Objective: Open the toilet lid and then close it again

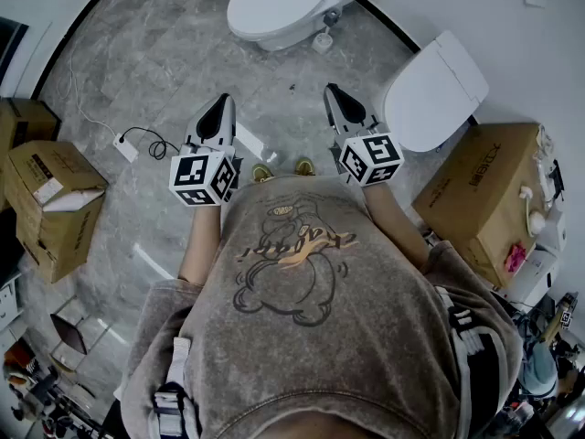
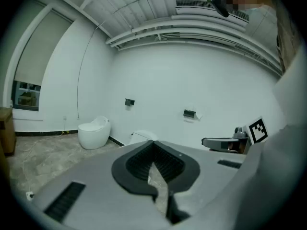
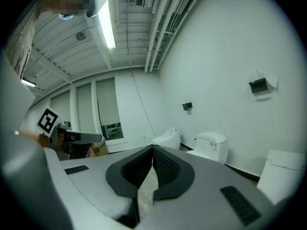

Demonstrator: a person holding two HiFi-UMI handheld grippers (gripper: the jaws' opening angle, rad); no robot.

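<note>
White toilet (image 1: pixel 274 7) at twelve o'clock; grey veined floor (image 1: pixel 155 58); brown box (image 1: pixel 55 199) at nine o'clock; mottled grey shirt (image 1: pixel 320 346).

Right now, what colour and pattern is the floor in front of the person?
The floor is grey with pale marble-like veining; the head view shows it best.

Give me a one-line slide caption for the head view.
Left tongs and right tongs, both shut and empty, held short of a closed-lid toilet on the marble floor.
</note>
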